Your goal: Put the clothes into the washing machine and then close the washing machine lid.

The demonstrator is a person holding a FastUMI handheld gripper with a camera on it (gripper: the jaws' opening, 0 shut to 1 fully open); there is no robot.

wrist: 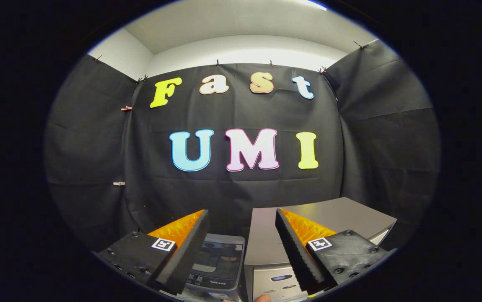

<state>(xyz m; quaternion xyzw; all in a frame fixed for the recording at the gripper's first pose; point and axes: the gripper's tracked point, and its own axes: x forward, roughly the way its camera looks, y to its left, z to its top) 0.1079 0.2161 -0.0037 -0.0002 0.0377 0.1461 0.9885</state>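
While the washing machine [218,262] sits low between the two fingers, its dark glass lid lies flat and shut, with a strip of controls along the near rim. The gripper [241,251] is spread wide and holds nothing; its left finger stands at about eight o'clock from the machine and its right finger at about three o'clock. A grey cabinet [329,218] stands just beside the machine at its three o'clock, partly behind the right finger. A fingertip [263,298] peeks in at six o'clock. Black cloth [232,188] hangs beyond at twelve o'clock.
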